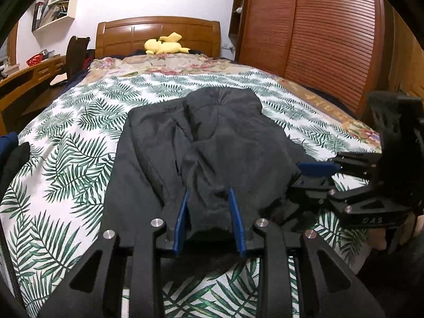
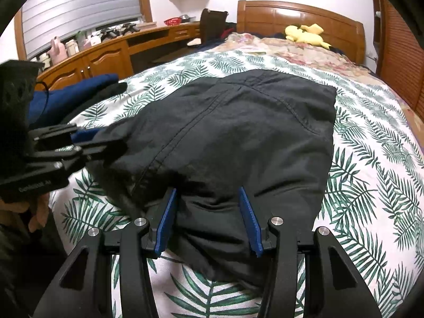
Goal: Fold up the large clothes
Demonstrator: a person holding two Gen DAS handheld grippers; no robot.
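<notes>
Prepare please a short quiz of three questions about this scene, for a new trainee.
1. True or false: the black garment lies on a leaf-print bedcover.
2. What does the right gripper have between its blue fingers? A) a pillow B) bunched black fabric C) nothing
3. What yellow thing lies by the headboard?

Key:
1. True.
2. B; the left gripper holds the near edge of the same garment too.
3. A plush toy.
</notes>
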